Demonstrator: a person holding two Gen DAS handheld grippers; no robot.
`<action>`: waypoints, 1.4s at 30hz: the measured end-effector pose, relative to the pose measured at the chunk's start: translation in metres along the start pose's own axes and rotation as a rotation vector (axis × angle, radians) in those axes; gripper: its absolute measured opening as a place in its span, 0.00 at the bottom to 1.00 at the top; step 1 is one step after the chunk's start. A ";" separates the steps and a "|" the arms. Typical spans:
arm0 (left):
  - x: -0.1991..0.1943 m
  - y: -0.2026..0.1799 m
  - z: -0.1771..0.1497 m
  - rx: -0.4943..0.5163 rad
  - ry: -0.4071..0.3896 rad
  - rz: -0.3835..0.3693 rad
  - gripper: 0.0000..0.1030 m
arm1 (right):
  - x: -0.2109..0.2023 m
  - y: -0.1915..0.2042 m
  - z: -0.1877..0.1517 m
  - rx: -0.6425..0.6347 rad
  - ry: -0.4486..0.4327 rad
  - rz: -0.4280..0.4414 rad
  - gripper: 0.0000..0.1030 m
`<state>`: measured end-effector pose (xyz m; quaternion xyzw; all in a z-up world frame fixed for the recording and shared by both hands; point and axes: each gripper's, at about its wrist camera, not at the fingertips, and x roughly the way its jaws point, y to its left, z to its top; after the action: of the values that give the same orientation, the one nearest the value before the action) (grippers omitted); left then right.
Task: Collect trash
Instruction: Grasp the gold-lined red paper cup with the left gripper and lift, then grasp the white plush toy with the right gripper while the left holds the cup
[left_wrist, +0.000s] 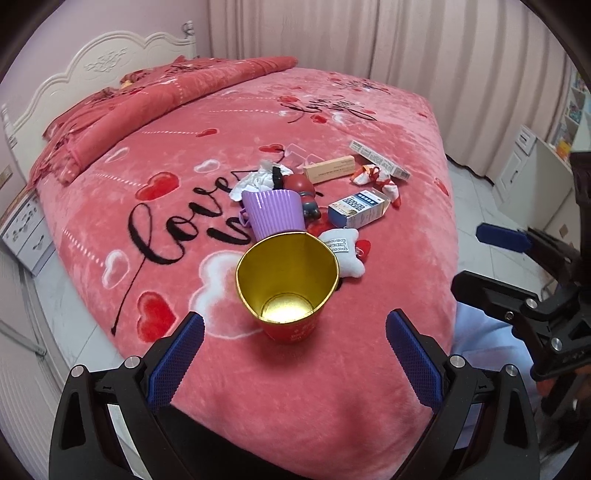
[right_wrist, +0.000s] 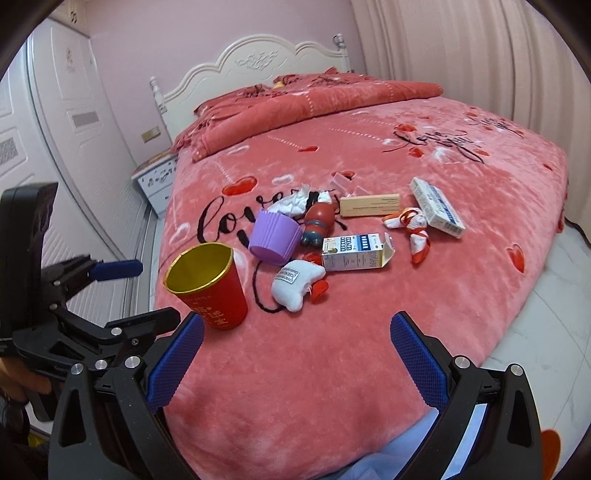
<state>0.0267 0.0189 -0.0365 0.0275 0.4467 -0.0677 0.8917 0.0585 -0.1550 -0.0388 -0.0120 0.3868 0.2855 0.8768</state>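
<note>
Both grippers, left and right, spread empty; opened blue-white carton at 12 o'clock on bed, likely light, crushable—pinch its long flat sides.

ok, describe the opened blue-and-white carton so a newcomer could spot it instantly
On the pink bed blanket, find the clutter pile near the black "love" lettering. The blue-and-white carton lies on its side just right of the purple ribbed cup. It is the only box there with an end flap hanging open.
</note>
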 end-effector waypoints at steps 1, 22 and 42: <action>0.003 0.001 0.001 0.007 0.000 -0.005 0.94 | 0.004 -0.001 0.001 -0.001 0.009 0.002 0.96; 0.067 0.036 0.011 0.052 0.096 -0.194 0.58 | 0.054 -0.016 0.010 0.035 0.094 0.043 0.96; 0.047 0.067 0.025 0.120 0.123 -0.245 0.48 | 0.121 -0.003 0.030 -0.050 0.185 0.032 0.85</action>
<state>0.0838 0.0782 -0.0602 0.0301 0.4956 -0.2006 0.8445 0.1450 -0.0905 -0.1013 -0.0540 0.4592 0.3065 0.8320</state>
